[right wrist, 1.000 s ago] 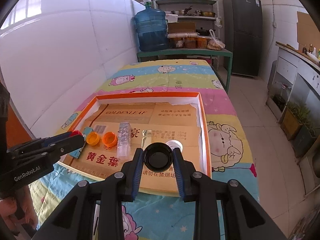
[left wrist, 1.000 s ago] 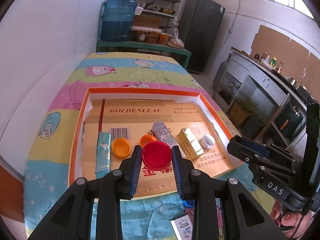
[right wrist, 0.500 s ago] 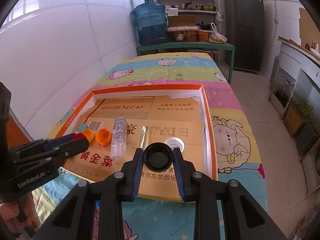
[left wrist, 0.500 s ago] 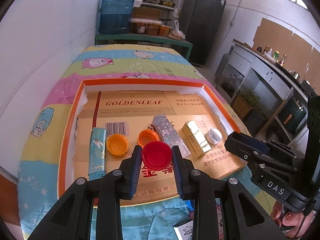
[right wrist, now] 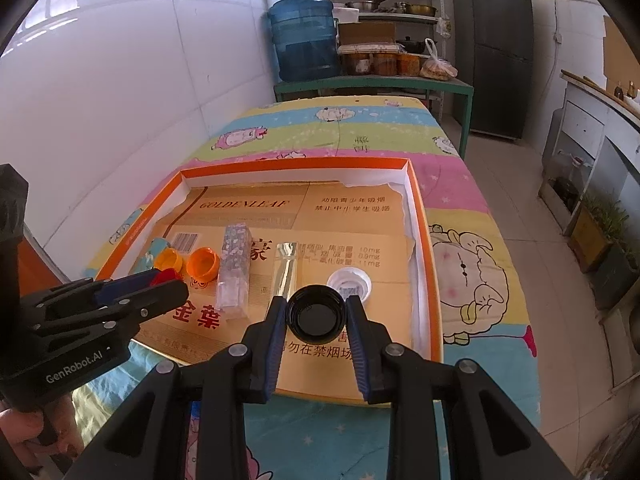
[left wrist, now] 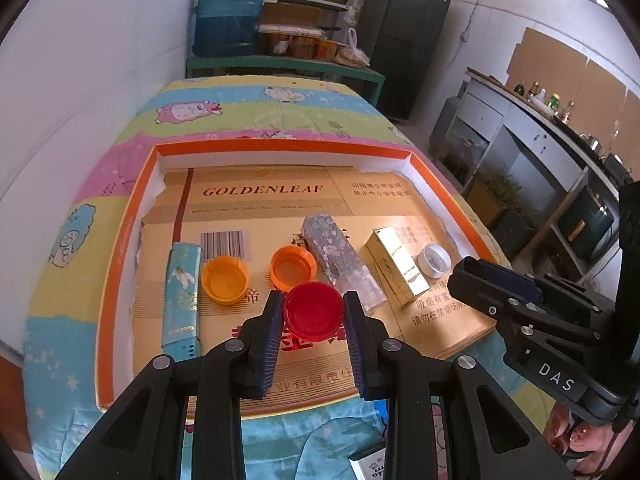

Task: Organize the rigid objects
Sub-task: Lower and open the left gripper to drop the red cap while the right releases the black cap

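Red cap [left wrist: 313,311] and black cap [right wrist: 317,317], both open side up

wrist views angled down, close, sharing orange tray [left wrist: 120,256]

Caps [left wrist: 225,279], boxes [left wrist: 340,258] crowd tray front; rear half [left wrist: 260,196] free.

Bright daylight, sharp focus, strong fisheye bending and dark vignetted corners.
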The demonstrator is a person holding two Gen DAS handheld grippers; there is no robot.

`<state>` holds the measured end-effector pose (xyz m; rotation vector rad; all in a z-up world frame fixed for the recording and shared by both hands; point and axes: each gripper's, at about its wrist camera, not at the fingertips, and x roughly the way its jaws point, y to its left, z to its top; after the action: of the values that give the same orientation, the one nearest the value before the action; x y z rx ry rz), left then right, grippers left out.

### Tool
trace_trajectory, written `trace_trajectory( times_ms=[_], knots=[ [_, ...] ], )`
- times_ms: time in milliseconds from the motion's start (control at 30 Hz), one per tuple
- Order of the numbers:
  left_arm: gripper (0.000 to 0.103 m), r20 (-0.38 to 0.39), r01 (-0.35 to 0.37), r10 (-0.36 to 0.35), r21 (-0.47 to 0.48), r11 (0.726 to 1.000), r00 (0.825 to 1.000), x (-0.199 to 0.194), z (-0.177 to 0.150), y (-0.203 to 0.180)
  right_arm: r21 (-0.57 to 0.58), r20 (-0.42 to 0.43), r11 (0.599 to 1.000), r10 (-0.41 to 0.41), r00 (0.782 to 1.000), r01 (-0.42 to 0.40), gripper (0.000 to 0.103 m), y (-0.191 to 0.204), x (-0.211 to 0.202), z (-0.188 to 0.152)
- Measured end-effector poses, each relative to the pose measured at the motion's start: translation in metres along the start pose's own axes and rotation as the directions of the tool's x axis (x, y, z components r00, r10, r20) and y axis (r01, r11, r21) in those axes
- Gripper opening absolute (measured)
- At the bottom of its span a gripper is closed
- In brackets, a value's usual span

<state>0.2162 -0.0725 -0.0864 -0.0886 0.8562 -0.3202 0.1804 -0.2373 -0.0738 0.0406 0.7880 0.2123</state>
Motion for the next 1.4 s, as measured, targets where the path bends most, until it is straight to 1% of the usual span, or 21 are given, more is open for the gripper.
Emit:
trace_trajectory(
  times_ms=[600,833,1067,1167,1233,1400],
  knots=[
    [0.03,-0.068,0.005,-0.004,0.025,1.0,0.998,0.023,-0.005,-0.004,0.002,-0.043,1.0,0.004,0.999,-0.004,0.03,-0.004,0.012,-0.009],
    [0.03,-0.058,0.003,0.0,0.036,0.999,0.998,0.022,-0.006,-0.005,-0.006,-0.069,1.0,-0.004,0.998,0.003,0.03,-0.003,0.019,-0.012],
    [0.031,-0.056,0.031,-0.03,0.018,0.999,0.998,0.022,-0.007,0.0,-0.015,-0.07,1.0,-0.018,0.997,0.017,0.03,-0.003,0.02,-0.012],
    [0.033,-0.058,0.029,-0.028,0.019,0.999,0.998,0.021,-0.007,0.0,-0.015,-0.072,1.0,-0.018,0.997,0.017,0.03,-0.003,0.019,-0.012],
    [0.037,-0.057,0.026,-0.025,0.023,0.999,0.998,0.02,-0.008,-0.001,-0.016,-0.072,1.0,-0.02,0.997,0.019,0.03,-0.002,0.019,-0.011],
    [0.038,-0.04,0.029,-0.028,0.026,0.999,0.999,0.015,-0.008,-0.003,-0.024,-0.069,0.999,-0.027,0.997,0.026,0.03,-0.001,0.019,-0.011]
  ],
)
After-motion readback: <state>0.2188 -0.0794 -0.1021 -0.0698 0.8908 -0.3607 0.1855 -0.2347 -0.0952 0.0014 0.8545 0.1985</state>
